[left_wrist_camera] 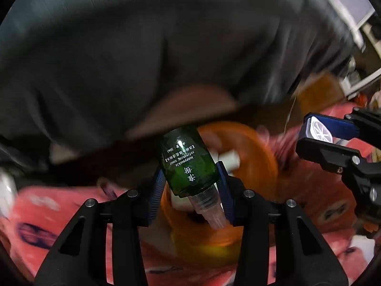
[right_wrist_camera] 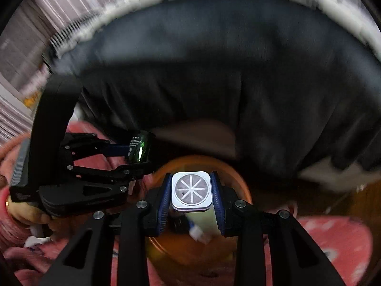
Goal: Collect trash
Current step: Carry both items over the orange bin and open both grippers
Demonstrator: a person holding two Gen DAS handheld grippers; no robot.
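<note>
Bottle (left_wrist_camera: 188, 162) of dark green glass, printed "honeysuckle refreshing toner", sits pinched between the blue-padded fingers (left_wrist_camera: 159, 190) of the left gripper (left_wrist_camera: 190, 186), its clear cap end pointing back toward the camera and its base tilted away. Under it stands an orange bucket (left_wrist_camera: 259, 147) with white scraps (left_wrist_camera: 228, 159) lying inside. The right gripper (right_wrist_camera: 191, 191) pinches a small white square lid (right_wrist_camera: 191, 191) marked with a star of spokes, its fingers (right_wrist_camera: 218, 195) pressed against two opposite sides. That lid hangs over the mouth of the same bucket (right_wrist_camera: 243, 181). From the right wrist view the left gripper (right_wrist_camera: 135, 152) and bottle (right_wrist_camera: 139, 149) hang just beside the bucket's left rim. The bucket rests on a pink patterned cloth (left_wrist_camera: 47, 212); what carries the cloth cannot be told. A dark grey garment (left_wrist_camera: 166, 47), blurred, fills the background.
</note>
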